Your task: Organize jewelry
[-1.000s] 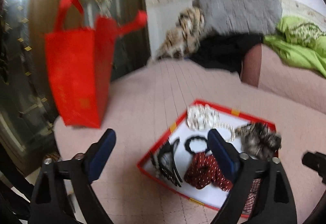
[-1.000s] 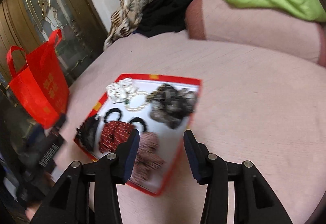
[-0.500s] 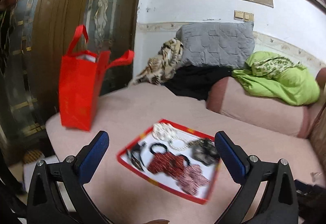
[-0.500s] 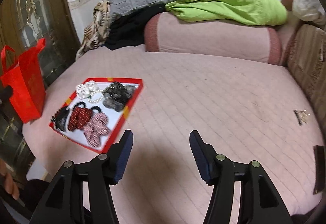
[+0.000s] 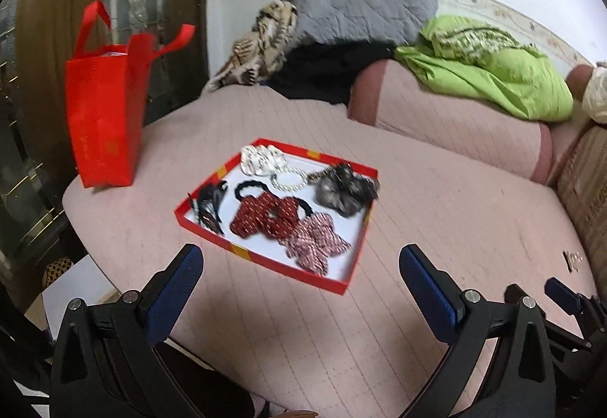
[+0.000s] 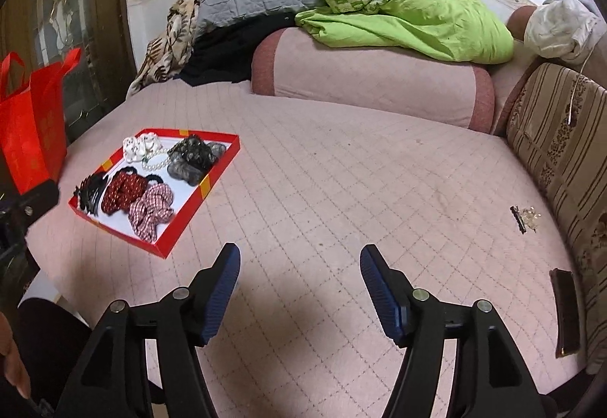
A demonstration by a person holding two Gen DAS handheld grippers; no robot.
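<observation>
1. On the pink quilted bed (image 6: 341,190), a shallow red cardboard tray (image 5: 265,258) lies flat, white inside.
2. It holds ruffled fabric scrunchies (image 5: 269,216), a pearl strand (image 5: 290,179), a furry grey scrunchie (image 5: 341,190) and glossy black hair clips (image 5: 208,205).
3. Left claw (image 5: 299,266) is spread wide and empty, just short of the tray.
4. Right claw (image 6: 299,266), jaws just opening, grips nothing, above bare quilting.
5. A stiff red tote bag (image 5: 104,114) stands upright near the tray.

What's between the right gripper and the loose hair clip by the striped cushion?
Nothing visible. Only bare pink quilt lies between the right gripper and the hair clip. Its jaws have just been opening, with nothing between them.
</observation>
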